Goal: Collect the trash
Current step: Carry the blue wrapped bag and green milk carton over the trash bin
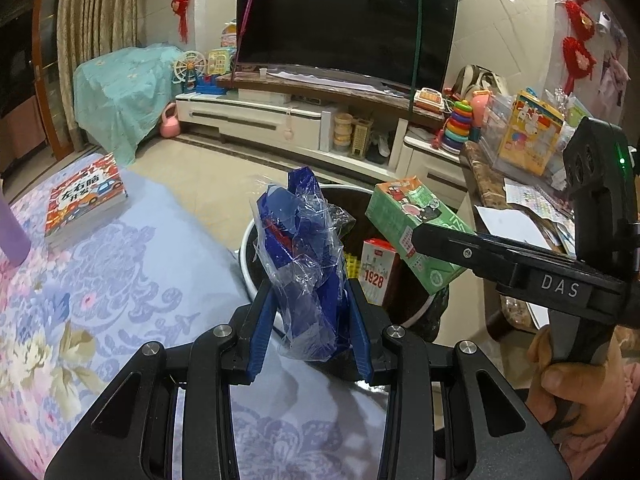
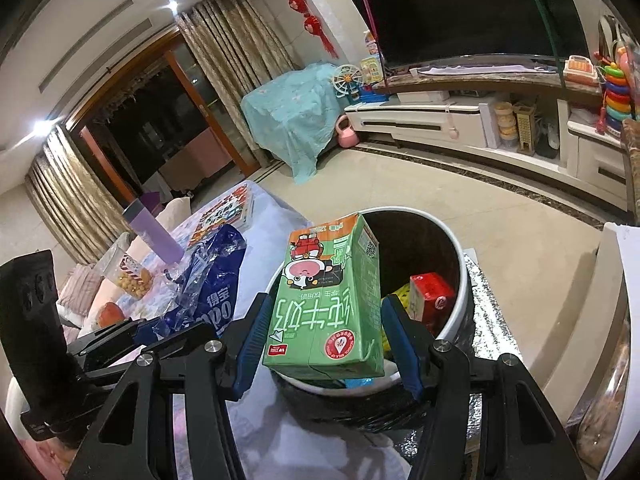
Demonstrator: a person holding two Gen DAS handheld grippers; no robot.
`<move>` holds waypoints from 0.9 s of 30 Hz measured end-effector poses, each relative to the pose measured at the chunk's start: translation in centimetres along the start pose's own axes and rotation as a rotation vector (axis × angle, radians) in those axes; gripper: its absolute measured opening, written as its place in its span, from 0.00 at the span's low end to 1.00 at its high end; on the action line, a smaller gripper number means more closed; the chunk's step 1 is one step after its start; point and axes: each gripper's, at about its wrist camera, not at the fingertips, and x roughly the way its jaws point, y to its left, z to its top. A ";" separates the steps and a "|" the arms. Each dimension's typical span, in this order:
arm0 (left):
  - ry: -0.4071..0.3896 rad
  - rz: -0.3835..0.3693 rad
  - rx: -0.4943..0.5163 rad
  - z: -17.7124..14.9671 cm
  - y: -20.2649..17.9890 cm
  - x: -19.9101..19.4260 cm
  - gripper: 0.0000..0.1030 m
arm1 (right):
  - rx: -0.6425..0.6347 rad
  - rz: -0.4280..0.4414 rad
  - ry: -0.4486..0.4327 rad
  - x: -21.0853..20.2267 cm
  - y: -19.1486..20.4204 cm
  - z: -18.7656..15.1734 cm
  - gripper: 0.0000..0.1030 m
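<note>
My left gripper [image 1: 311, 322] is shut on a crumpled blue and clear plastic wrapper [image 1: 304, 264], held upright just in front of the white trash bin [image 1: 250, 276]. The wrapper also shows in the right wrist view [image 2: 212, 292]. My right gripper [image 2: 324, 332] is shut on a green milk carton [image 2: 332, 300], held over the near rim of the bin [image 2: 460, 300]. In the left wrist view the carton [image 1: 412, 232] hangs over the bin's right side. A red and white carton [image 1: 378, 270] lies inside the bin, also visible in the right wrist view [image 2: 432, 296].
A floral tablecloth [image 1: 120, 300] covers the table at left, with a picture book [image 1: 84, 200] and a purple bottle [image 2: 154, 232] on it. A snack bag [image 2: 128, 276] lies further left. A cluttered marble side table [image 1: 520, 208] stands right of the bin. A TV [image 1: 344, 20] and cabinet are behind.
</note>
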 end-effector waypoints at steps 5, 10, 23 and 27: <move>0.014 0.003 0.007 0.4 -0.2 0.9 0.32 | -0.001 -0.008 0.004 0.2 -0.2 0.3 0.56; 0.016 0.005 0.016 0.9 -0.4 1.3 0.33 | -0.003 -0.012 0.006 0.2 -0.3 0.8 0.56; 0.033 0.013 0.024 1.3 -0.6 2.3 0.33 | -0.015 -0.017 0.017 0.7 -0.3 1.5 0.56; 0.038 0.020 0.027 1.5 -0.6 2.7 0.33 | -0.012 -0.020 0.021 1.0 -0.3 1.6 0.56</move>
